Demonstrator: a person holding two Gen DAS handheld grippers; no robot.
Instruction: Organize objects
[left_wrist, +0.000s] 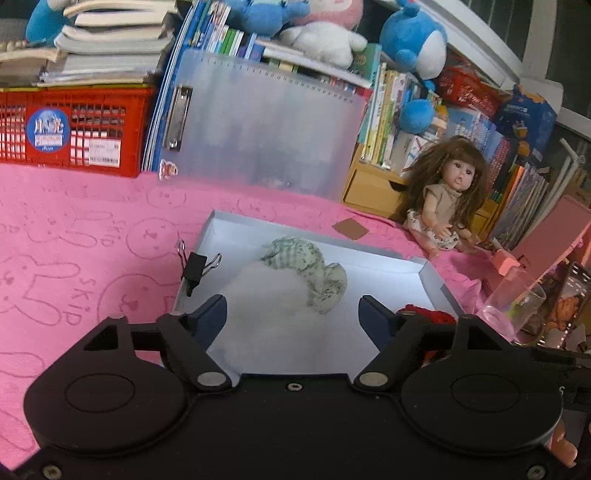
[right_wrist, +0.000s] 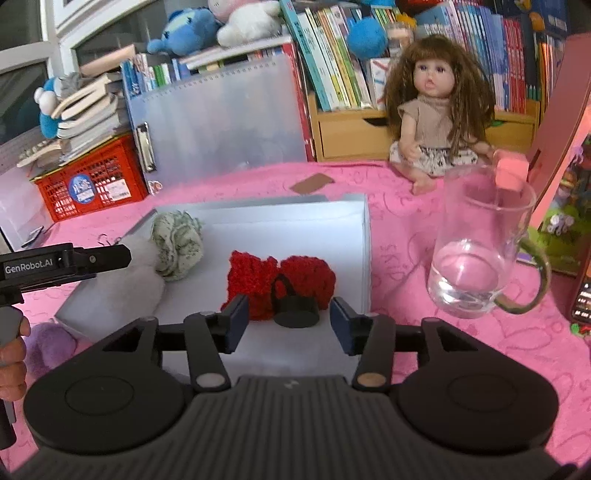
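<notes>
1. Left wrist view: the left gripper (left_wrist: 291, 306) is seen with jaws spread wide and nothing held; a fluffy white pom-pom scrunchie (left_wrist: 273, 295) lies between and below the blue pads.
2. A crumpled green-and-white patterned fabric scrunchie (left_wrist: 314, 277) is observed touching the white one, inside the shallow pale-blue cardboard box lid (left_wrist: 439, 284) on the pink rabbit-print cloth (left_wrist: 74, 258).
3. A black binder clip (left_wrist: 195, 269) is noted on the lid's left rim.
4. Right wrist view: the right gripper (right_wrist: 286, 319) is seen with jaws parted and holding nothing.
5. A red crocheted yarn scrunchie (right_wrist: 258, 280) and a small black round disc with a loop (right_wrist: 295, 310) rest in the lid between the pads, untouched.
6. A clear glass mug (right_wrist: 480, 258) stands just beside the lid.
</notes>
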